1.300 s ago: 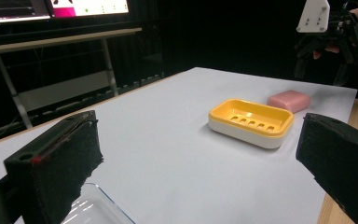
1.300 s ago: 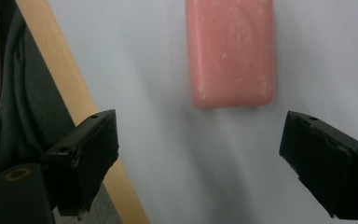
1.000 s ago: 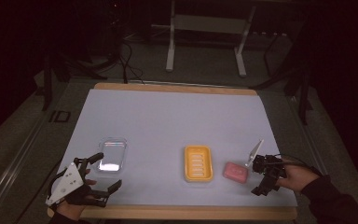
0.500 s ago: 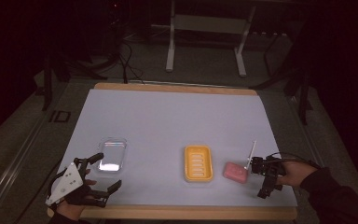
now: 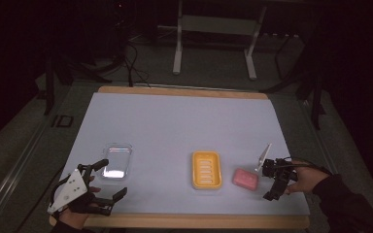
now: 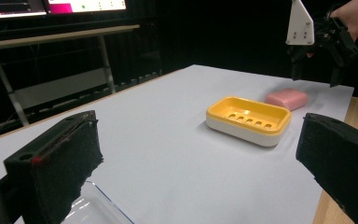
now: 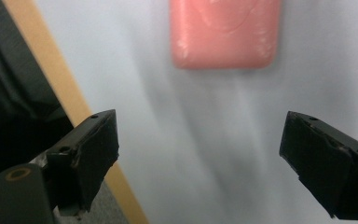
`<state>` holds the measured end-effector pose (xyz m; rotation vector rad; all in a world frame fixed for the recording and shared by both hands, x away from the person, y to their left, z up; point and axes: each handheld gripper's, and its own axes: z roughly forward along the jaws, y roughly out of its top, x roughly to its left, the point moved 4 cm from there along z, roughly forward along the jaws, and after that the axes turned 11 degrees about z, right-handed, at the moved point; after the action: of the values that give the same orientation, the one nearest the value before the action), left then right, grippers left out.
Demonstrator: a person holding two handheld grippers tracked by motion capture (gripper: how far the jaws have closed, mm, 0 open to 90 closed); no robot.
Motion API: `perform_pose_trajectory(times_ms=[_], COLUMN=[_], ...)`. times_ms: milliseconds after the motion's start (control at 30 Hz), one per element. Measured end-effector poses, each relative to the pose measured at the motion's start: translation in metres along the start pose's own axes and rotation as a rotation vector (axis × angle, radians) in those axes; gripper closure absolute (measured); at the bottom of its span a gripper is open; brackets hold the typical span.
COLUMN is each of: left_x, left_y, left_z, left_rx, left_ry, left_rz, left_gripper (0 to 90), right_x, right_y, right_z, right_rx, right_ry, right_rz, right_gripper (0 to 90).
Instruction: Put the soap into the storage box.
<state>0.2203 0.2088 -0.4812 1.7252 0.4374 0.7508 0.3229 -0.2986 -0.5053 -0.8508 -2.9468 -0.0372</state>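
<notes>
1. Left gripper [image 5: 103, 186]: at the near left corner of the table [image 5: 175, 121], held in a hand [image 5: 75, 213]. Jaws spread wide, holding nothing. In the left gripper view its 2 black jaws frame the table, well apart from each other.

2. Lid [image 5: 117, 159]: clear plastic, lying flat just beyond the left gripper, its near edge between the 2 jaws in the high view. A corner of it shows at the bottom of the left gripper view [image 6: 91, 207].

3. Right gripper [image 5: 274, 182]: near the right front edge, held in a hand [image 5: 303, 179] with a dark sleeve. Jaws spread wide, holding nothing, pointing down at the table.

4. Soap [image 5: 245, 178]: pink bar, lying flat on the table just left of the right gripper, not touching it. In the right gripper view the soap [image 7: 225, 31] lies ahead of the open jaws, beyond their tips and about midway between them. In the left gripper view the soap [image 6: 286, 98] sits below the right gripper [image 6: 317, 42], behind the dish. A faint round stamp marks its top; it cannot be read.

5. Dish [image 5: 207, 169]: yellow soap dish with a white base and 5 slots, empty, just left of the soap and apart from it.

6. Table: white sheet on a wooden board. No label readable on it.

7. Stand [image 5: 213, 29]: grey metal frame on the floor beyond the far edge.

8. Screen [image 6: 51, 5]: at the top of the left gripper view; its writing is too small to read.
</notes>
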Motion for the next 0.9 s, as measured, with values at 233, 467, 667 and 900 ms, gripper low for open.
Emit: perform_pose_trajectory(times_ms=[233,467,667,900], left_x=[0.000,0.000,0.000,0.000], left_y=[0.000,0.000,0.000,0.000], left_z=[0.000,0.000,0.000,0.000], left_rx=[-0.001,-0.001,0.000,0.001], left_ry=[0.000,0.000,-0.002,-0.004], left_rz=[0.000,0.000,0.002,0.002], left_gripper=[0.2,0.2,0.2,0.2], right_x=[-0.004,-0.005,-0.005,-0.002], right_y=[0.009,0.019,0.027,0.038], right_z=[0.003,0.010,0.011,0.013], right_rx=[-0.048,-0.053,-0.084,-0.112], right_ry=[0.005,-0.005,-0.006,-0.001], right_rz=[0.011,-0.011,-0.028,-0.062], right_gripper=[13.1,13.9,14.8,16.3])
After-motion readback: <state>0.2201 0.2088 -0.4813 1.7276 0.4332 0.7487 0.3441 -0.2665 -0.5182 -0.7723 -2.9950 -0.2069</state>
